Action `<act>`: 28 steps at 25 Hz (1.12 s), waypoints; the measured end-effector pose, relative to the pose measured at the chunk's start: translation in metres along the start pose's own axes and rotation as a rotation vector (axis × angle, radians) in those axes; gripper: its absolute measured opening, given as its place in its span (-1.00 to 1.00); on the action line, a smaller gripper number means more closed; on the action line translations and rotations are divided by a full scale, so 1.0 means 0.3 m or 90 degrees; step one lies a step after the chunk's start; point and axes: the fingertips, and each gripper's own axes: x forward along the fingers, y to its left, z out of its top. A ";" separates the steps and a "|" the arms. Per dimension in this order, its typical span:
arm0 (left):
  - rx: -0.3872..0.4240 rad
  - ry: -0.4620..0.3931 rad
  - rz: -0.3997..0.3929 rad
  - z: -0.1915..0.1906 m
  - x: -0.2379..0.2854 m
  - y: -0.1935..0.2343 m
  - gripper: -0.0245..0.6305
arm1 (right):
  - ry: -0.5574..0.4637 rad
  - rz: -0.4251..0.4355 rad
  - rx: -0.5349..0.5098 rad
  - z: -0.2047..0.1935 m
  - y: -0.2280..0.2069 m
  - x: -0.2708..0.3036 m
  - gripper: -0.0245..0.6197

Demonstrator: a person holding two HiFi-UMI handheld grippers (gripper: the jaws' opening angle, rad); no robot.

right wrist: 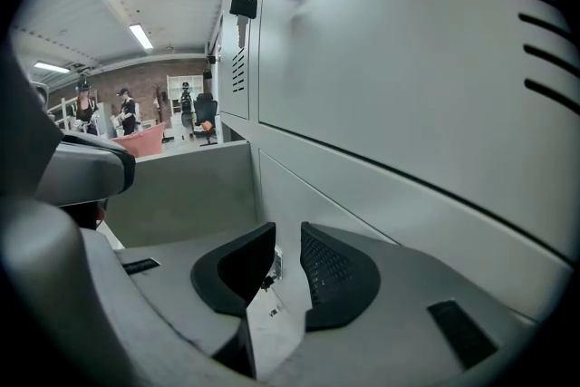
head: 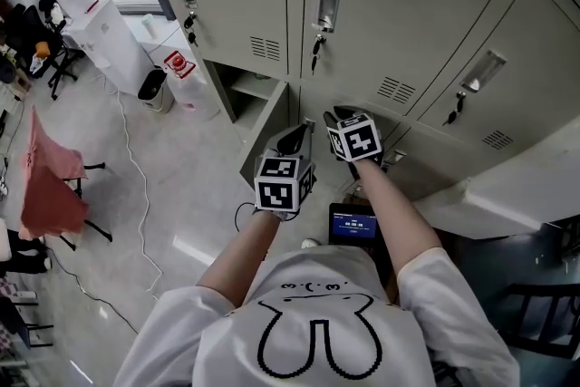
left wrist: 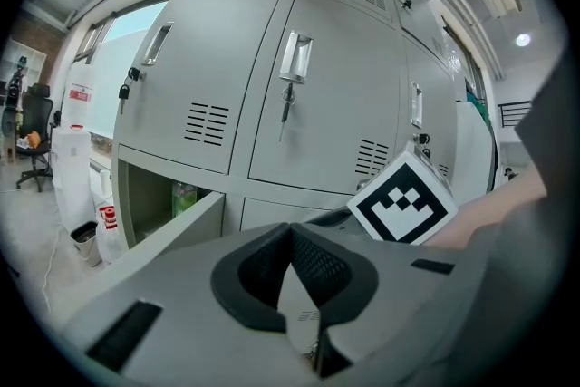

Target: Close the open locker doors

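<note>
The person stands right up against the lockers, both arms stretched forward, a gripper in each hand. The left gripper [left wrist: 290, 229] has its black pads tip to tip with nothing in them, and it hovers just beside the free edge of the open locker door [head: 265, 130]. The right gripper [right wrist: 288, 256] is a little past that door, close to the closed grey front next to it. Its pads stand a narrow gap apart and press on nothing. A small bit of metal shows through the gap, and I can't tell what it is.

The open locker door belongs to the bottom row and swings out into the room, well off its frame. Behind it the compartment [head: 246, 91] is open to view, with a green bottle [left wrist: 184, 195] inside. Above the door the upper lockers are shut, keys [head: 314, 48] dangling from their locks. Beyond the door, off toward the window, a black bin [head: 152, 88] sits on the floor by a white cabinet [head: 109, 36], and a white cable [head: 136, 168] trails across the floor.
</note>
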 end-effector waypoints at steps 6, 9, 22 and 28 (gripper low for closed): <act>-0.002 -0.008 0.012 0.010 -0.006 0.006 -0.88 | -0.001 -0.001 -0.002 0.000 -0.003 -0.002 -0.65; 0.001 -0.010 0.014 0.011 -0.019 0.009 -0.88 | -0.003 -0.003 0.000 0.008 -0.008 -0.008 -0.65; 0.030 -0.030 0.014 0.032 -0.135 0.022 -0.88 | -0.026 0.063 -0.049 0.054 0.202 -0.074 -0.89; 0.033 -0.048 0.029 0.054 -0.213 0.058 -0.88 | -0.045 0.107 -0.039 0.064 0.321 -0.109 -0.88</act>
